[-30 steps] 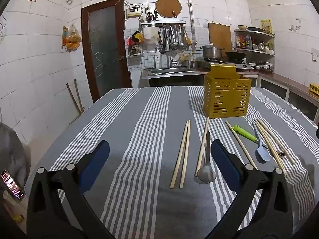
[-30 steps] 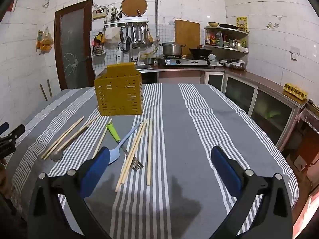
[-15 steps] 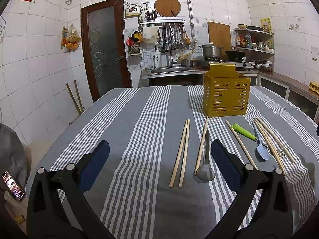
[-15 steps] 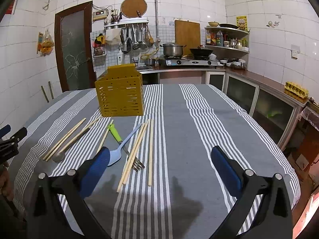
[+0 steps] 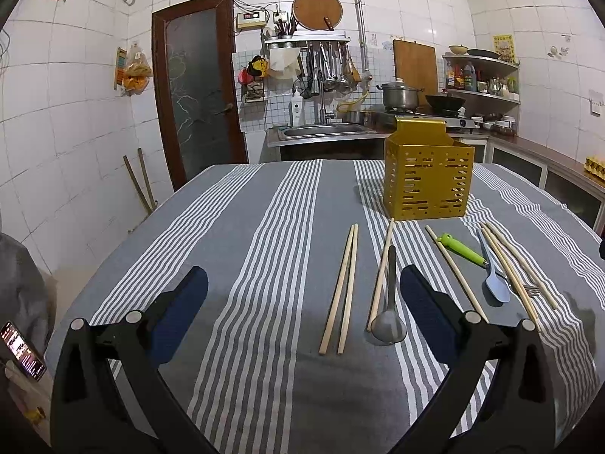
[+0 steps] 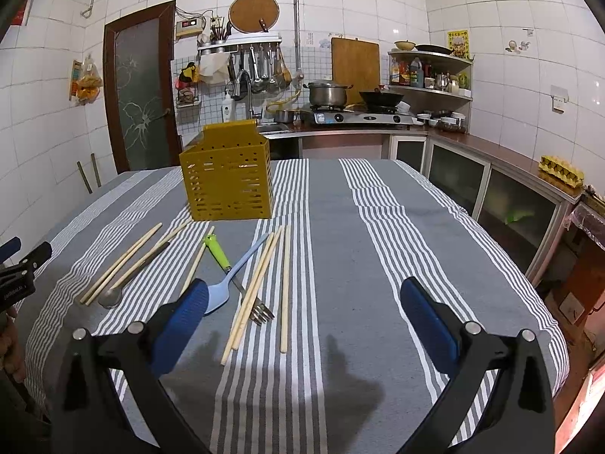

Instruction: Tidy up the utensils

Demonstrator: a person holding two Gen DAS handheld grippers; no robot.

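Observation:
A yellow perforated utensil holder stands upright on the striped tablecloth; it also shows in the right wrist view. In front of it lie a pair of chopsticks, a metal spoon beside a single chopstick, a green-handled fork, a light blue spoon and more chopsticks. My left gripper is open and empty, hovering short of the chopstick pair. My right gripper is open and empty, with the fork tines and chopsticks just ahead on its left.
The table carries a grey and white striped cloth. Behind it are a sink counter, a stove with a pot and wok, wall shelves and a brown door. The left gripper's tip shows at the left edge of the right wrist view.
Both grippers have risen slightly and pulled back a little; the views barely shift. No utensil has moved and both stay open.

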